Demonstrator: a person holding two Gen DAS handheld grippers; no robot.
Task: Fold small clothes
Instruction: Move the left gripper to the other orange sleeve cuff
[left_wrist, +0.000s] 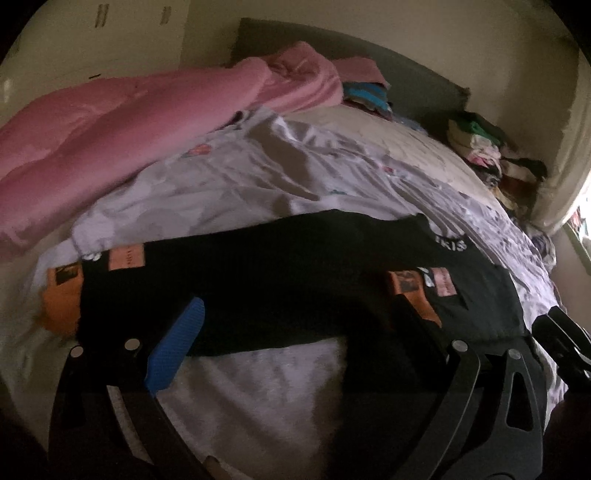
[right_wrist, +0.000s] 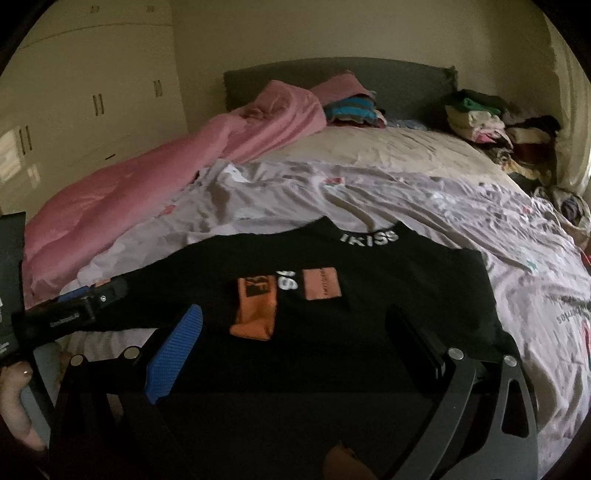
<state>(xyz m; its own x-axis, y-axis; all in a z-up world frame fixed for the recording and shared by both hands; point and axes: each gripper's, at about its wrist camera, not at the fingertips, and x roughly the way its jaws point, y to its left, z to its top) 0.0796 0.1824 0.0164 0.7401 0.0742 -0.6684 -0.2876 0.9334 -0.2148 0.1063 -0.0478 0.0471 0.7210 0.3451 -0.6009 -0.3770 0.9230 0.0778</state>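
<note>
A wide bed (right_wrist: 388, 155) fills both views, its beige sheet bare toward the dark headboard (right_wrist: 406, 81). A pink duvet (right_wrist: 129, 199) is heaped along the left side, and a pale printed cover (right_wrist: 424, 206) lies rumpled across the middle and right. On that cover, at the near edge of the bed, a black T-shirt (right_wrist: 369, 295) lies spread fairly flat, with white lettering at its neckline on the far side and orange and pink patches on its front; in the left wrist view the same patches show at both ends of the dark cloth. Stacks of folded clothes (right_wrist: 480, 118) sit at the far right corner by the headboard, and a smaller striped pile (right_wrist: 351, 109) rests beside the duvet. Cream wardrobe doors (right_wrist: 92, 92) stand at the left wall. The right tool (right_wrist: 295, 332) hangs low over the shirt's near half with its fingers spread wide, nothing between them; one blue pad (right_wrist: 173, 354) faces inward. The left tool (left_wrist: 295, 325) is likewise spread wide at the shirt's near hem, its blue pad (left_wrist: 177, 347) lying on or just over the edge of the black cloth; whether it touches is unclear. From the right wrist view the left tool shows at the shirt's left end, with a hand (right_wrist: 14, 398) on its grip.
</note>
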